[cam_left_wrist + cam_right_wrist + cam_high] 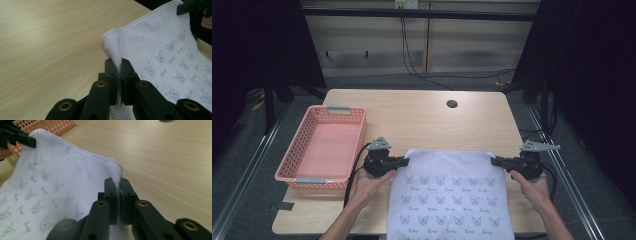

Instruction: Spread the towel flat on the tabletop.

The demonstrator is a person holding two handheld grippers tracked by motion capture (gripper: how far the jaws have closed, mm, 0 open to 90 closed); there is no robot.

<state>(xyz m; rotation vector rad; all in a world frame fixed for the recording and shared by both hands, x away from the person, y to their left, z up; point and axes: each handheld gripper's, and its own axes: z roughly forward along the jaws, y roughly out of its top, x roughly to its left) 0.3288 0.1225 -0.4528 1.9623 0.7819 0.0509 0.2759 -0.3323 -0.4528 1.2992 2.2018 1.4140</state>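
Fingers (111,72) of left gripper (404,161) clenched on one far corner of white cat-print cloth (449,195); terry hem bunched up between the pads. Fingers (111,188) of right gripper (495,160) clenched likewise on the opposite far corner. No gap visible at either pair.

Cloth stretched taut between the two grips, far edge raised off the surface (422,120), near end draped over the front edge and out of frame. Print side up. Pink basket (357,120) just left of cloth, apart from it, nothing inside. Round cable hole (452,104) beyond cloth's far edge.

Step judged: both corners secured, lift begun, likely first stage of a fold or a transfer to basket.

Next move, as judged: keep both grips tight and level, equal tension, then carry far edge toward near edge for a fold, or swing left to basket. Risk: one corner slipping if pull goes uneven.
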